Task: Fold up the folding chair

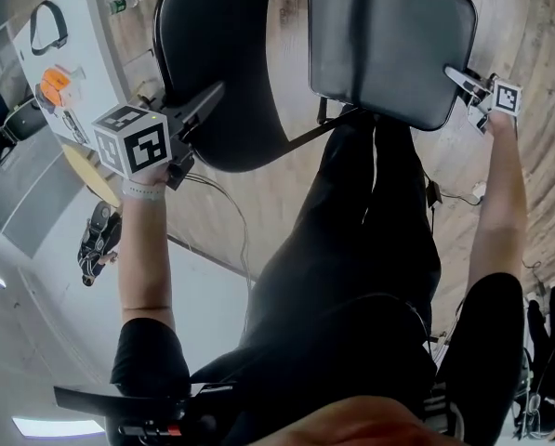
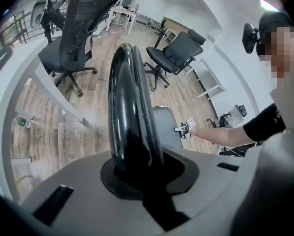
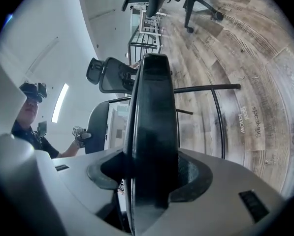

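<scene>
The chair (image 1: 231, 72) is standing unfolded on the wood floor (image 1: 528, 110), directly ahead of the person's legs.

1. Left side. The left tongs (image 1: 203, 114) are gripping the near rim of the black backrest (image 1: 212, 26). In the left gripper view the backrest (image 2: 129, 112) is running edge-on up the frame, and its rim is filling the gap of the left tongs (image 2: 137, 178), which are clenching it from both sides. The marker cube is sitting just behind the jaws, toward the person's forearm.

2. Right side. The right tongs (image 1: 470, 93) are holding the right edge of the padded seat (image 1: 389, 45), near its lower corner. In the right gripper view the seat (image 3: 154, 112) is standing edge-on and occupying the whole gap of the right tongs (image 3: 149, 181), which are grasping it across its thickness.

3. Relative layout. The backrest is lying at upper left in the head view and the seat at upper right, with a thin frame tube (image 1: 307, 135) joining them. Both arms are reaching forward, well apart, one to each panel. Each gripper view is also showing the other hand at its panel in the distance.
</scene>
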`<state>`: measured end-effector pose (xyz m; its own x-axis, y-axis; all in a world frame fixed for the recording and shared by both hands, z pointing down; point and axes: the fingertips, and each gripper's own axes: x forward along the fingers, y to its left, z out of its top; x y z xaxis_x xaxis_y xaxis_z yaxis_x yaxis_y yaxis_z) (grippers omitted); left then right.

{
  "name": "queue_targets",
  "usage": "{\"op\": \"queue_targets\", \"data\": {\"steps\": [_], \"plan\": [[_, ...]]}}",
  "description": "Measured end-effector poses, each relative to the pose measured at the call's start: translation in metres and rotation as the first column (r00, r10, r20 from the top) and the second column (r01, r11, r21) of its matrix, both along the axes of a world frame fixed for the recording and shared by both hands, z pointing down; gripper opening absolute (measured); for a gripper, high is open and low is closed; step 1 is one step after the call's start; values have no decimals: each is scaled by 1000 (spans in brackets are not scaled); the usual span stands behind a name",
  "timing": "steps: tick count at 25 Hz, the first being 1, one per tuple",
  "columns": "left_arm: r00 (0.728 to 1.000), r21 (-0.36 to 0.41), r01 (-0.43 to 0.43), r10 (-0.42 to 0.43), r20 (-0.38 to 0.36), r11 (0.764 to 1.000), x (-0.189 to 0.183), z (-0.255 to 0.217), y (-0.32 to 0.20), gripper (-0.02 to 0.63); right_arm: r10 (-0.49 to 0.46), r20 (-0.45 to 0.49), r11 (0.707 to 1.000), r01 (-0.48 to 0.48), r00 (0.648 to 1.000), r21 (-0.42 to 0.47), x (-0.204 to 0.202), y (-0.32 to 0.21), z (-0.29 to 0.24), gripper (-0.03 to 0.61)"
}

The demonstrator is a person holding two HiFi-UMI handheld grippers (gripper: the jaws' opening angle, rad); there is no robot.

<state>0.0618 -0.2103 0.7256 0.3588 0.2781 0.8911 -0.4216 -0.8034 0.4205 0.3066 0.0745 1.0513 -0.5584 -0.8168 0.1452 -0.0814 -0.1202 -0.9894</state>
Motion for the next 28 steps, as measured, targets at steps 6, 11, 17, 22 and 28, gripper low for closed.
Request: {"op": "queue_targets", "data": {"steps": [6,11,17,22,28], "plan": [[999,22,20,-21,32,1000,-11,-28,-5,58,-79,54,994,74,995,83,-29,-24,-62,242],[999,42,29,-30,31,999,-23,-47,-20,57,-179,27,973,173,983,152,-52,-50,-111,231],[998,74,67,-68,17,995,-43,-79,-45,54,-221,43,947,204,974,247,-85,-90,-180,229],[998,112,48,-52,29,993,-58,-111,-76,54,-235,85,923,195,968,333,-121,-140,-240,195],[999,114,49,-51,19,992,-79,-128,-106,54,-299,1,883,276,954,379,-160,-188,-285,189]]}}
